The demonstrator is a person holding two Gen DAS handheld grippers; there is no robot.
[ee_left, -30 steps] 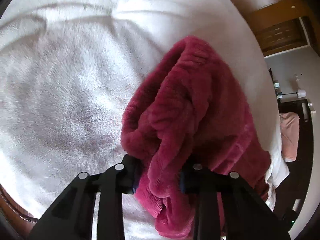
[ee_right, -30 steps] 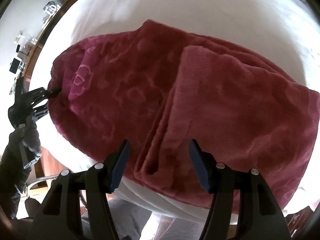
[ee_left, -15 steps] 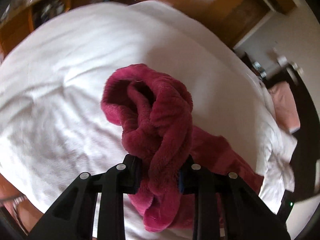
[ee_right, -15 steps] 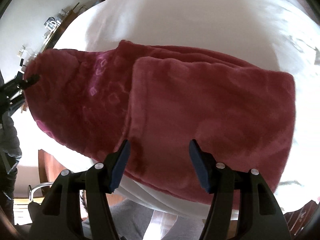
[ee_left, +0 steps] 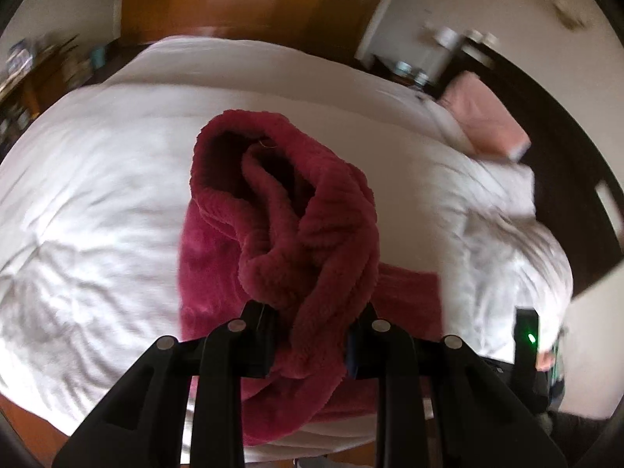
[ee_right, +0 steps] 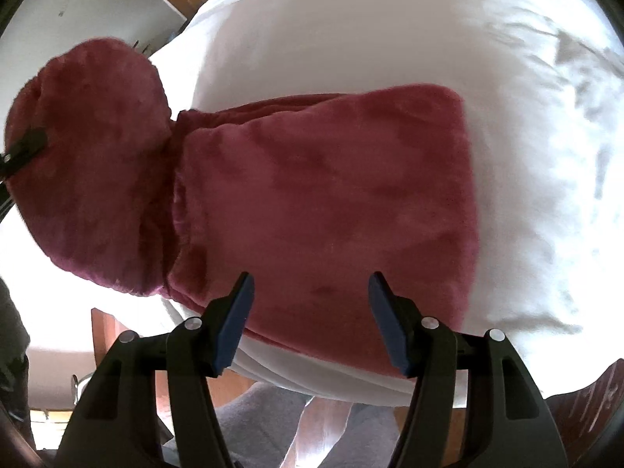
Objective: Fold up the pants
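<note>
- Two grippers: left gripper [ee_left: 312,335] clamps pants [ee_left: 304,234] end, lifted to fold over.
- Right gripper [ee_right: 310,319] wide, empty, above the flat part on bed [ee_right: 390,39].

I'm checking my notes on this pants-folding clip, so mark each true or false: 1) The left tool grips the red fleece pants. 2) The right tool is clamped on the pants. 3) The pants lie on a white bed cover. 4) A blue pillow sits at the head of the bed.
1) True: the left tool is shut on a bunched end of the red fleece pants.
2) False: the right tool is open, with nothing between its pads.
3) True: the rest of the pants rests on the white bed cover.
4) False: the pillow there is pink.
</note>
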